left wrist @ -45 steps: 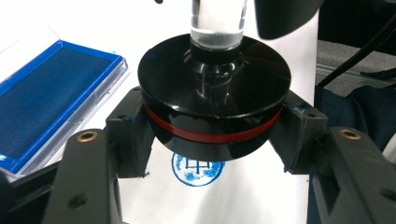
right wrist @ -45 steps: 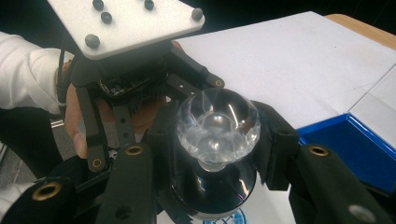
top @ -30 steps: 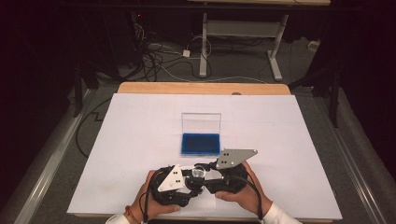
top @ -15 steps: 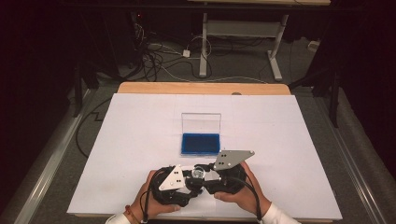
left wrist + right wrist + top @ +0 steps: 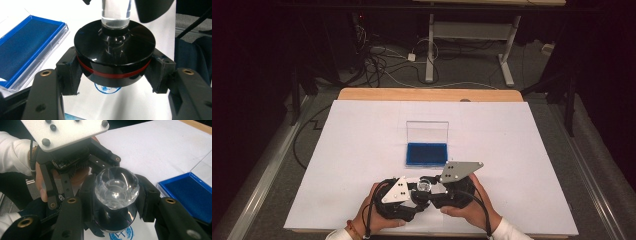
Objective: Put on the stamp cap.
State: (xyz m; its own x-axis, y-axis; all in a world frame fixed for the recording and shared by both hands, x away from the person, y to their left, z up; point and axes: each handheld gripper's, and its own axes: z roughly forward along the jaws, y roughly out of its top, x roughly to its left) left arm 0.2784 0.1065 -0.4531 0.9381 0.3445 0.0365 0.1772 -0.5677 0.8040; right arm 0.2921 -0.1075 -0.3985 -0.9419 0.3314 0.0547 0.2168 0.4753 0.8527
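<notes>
I hold the stamp (image 5: 113, 53) upright just above its fresh blue print (image 5: 107, 88), my left gripper (image 5: 113, 72) clamped on its black base and my right gripper (image 5: 116, 195) clamped below its clear knob (image 5: 116, 187), the ink pad (image 5: 426, 154) just beyond.

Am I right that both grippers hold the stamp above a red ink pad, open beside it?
Not quite: the ink pad is blue, not red, as the left gripper view shows. Both the left gripper and the right gripper do hold the stamp.
</notes>
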